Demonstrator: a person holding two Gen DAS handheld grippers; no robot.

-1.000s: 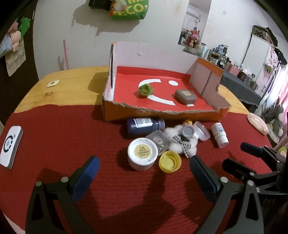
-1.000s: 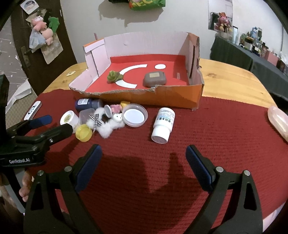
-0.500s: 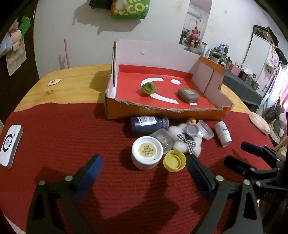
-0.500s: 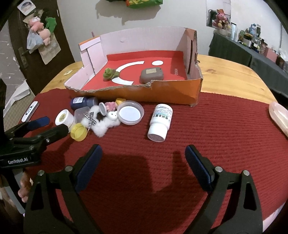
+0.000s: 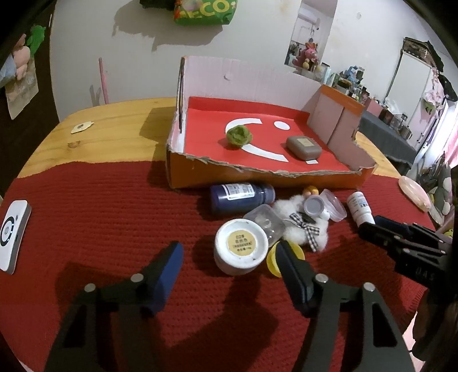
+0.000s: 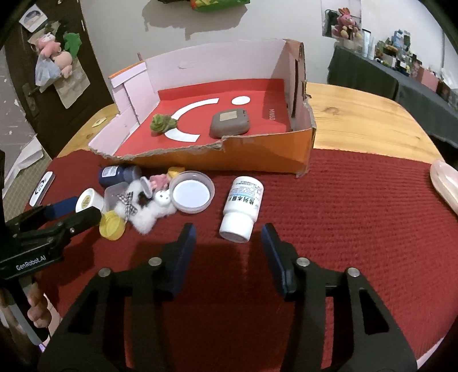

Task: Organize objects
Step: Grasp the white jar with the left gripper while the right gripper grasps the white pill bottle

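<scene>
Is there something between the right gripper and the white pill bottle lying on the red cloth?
Nothing visible. The right gripper, its jaws closing with nothing between them yet, faces the white pill bottle's cap end across bare red cloth; the round clear plastic lid lies left, apart.

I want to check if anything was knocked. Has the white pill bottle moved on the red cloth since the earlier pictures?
No. The white pill bottle lies on its side at the same spot before the cardboard box, beside the clear lid; only the camera came nearer.

white remote | pink dish (table edge) | green bag on wall
</scene>
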